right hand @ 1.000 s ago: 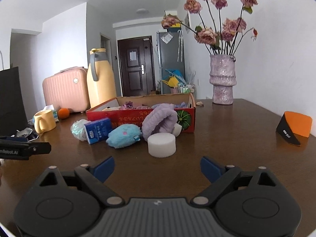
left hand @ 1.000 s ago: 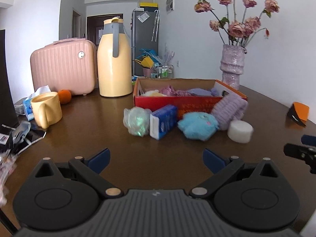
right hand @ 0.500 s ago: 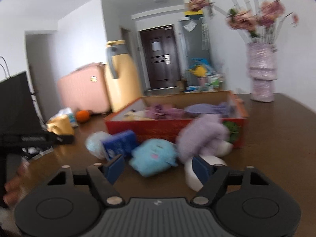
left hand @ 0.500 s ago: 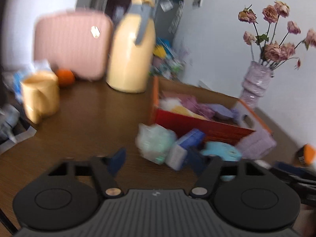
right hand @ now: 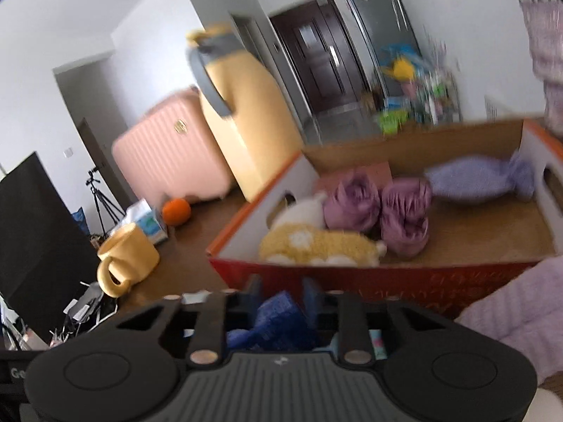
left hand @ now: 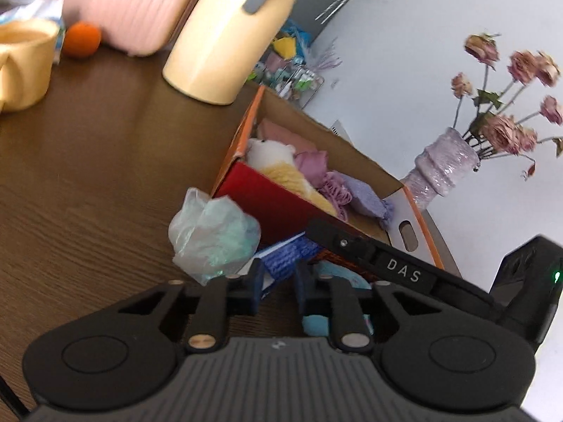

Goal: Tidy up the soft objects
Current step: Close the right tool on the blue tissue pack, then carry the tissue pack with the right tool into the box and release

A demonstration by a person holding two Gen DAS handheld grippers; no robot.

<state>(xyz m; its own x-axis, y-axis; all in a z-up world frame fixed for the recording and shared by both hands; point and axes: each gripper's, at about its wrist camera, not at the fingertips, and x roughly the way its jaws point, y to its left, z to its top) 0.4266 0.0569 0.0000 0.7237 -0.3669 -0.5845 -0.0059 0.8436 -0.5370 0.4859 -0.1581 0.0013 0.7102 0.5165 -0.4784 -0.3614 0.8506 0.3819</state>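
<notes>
Low in the left wrist view, the left claw (left hand: 279, 278) pinches the blue pack (left hand: 283, 258), which lies on the bench (left hand: 88, 176) against the red box (left hand: 278, 207). The right claw (right hand: 282, 297) is closing on the same pack, blurred and half hidden by the fingers. A light-blue plush (left hand: 316, 323) shows only in slivers.

Right gripper (right hand: 279, 297) closing, blue tissue pack (right hand: 278, 320) pinched between its jaws, before red box (right hand: 387, 277) on counter (right hand: 190, 246).

Both tools came in from open and apart, closing on the blue pack (left hand: 281, 260).
</notes>
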